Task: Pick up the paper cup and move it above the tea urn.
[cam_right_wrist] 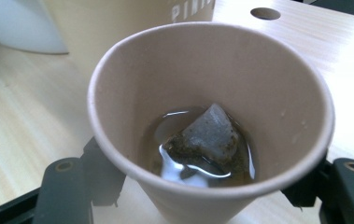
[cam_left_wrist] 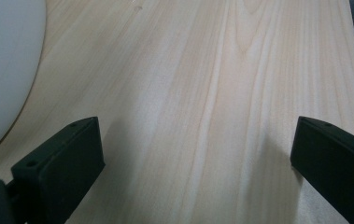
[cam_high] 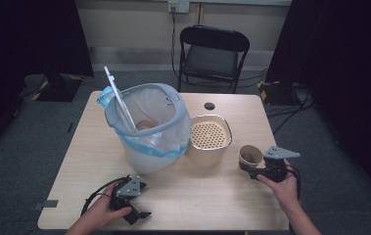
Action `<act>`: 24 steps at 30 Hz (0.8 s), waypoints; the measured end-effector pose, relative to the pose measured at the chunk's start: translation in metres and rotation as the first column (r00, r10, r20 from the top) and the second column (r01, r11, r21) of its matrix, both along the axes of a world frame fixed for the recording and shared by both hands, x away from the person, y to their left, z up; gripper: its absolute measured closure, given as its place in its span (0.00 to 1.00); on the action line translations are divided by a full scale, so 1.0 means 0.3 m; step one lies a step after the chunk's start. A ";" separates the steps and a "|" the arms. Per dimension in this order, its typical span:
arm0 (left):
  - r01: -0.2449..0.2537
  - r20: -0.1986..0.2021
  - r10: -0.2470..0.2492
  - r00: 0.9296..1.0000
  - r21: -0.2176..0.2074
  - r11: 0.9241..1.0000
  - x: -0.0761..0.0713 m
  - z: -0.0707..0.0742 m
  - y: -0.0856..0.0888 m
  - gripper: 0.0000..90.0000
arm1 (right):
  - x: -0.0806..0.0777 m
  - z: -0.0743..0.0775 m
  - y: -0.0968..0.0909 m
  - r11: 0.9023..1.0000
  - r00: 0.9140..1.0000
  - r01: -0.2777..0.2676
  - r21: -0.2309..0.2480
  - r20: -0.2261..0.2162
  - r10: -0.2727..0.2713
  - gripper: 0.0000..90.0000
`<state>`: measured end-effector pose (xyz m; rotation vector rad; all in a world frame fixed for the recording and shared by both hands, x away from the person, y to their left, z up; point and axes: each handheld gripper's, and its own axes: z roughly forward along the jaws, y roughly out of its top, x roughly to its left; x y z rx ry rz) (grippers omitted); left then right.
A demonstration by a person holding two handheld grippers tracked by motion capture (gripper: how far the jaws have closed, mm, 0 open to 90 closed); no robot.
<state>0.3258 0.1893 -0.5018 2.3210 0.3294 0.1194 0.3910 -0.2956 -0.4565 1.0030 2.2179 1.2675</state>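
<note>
Across the middle of the high view spreads the pale wooden table [cam_high: 207,196], set on grey carpet with a black folding chair [cam_high: 214,54] at the top centre and dark curtains filling both upper corners. Left of centre stands the white bin [cam_high: 146,127], lined with a blue-edged bag, its lid tipped upright. Just right of it sits the cream strainer tub [cam_high: 209,139] with a perforated insert. At the right, near the tub, the paper cup [cam_high: 249,156] sits between the jaws of the right gripper [cam_high: 256,171], which close on its lower wall. In the right gripper view the cup holds a shallow pool of tea and a soaked tea bag [cam_right_wrist: 209,135]. At the lower left, the left gripper [cam_high: 141,200] rests on the table, jaws wide and holding nothing.

The risk, I judge, lies in the cup: a thin paper wall could buckle under a tighter squeeze, or a hasty tilt could slop tea onto the wood before it reaches the strainer.
</note>
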 end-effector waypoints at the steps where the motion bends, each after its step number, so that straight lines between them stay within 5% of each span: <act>1: 0.001 0.000 -0.001 1.000 0.001 1.000 0.000 0.000 0.000 0.02 | 0.009 0.003 0.001 1.000 1.000 0.001 -0.001 0.002 -0.001 0.33; 12: 0.009 -0.004 -0.009 1.000 0.004 1.000 0.001 0.001 0.000 0.02 | 0.112 0.053 0.012 0.999 0.999 0.033 0.032 0.024 -0.034 0.34; 24: 0.011 -0.001 -0.011 1.000 -0.001 1.000 0.001 -0.002 -0.002 0.01 | 0.213 0.063 0.025 0.998 0.998 0.054 0.017 0.019 -0.054 0.34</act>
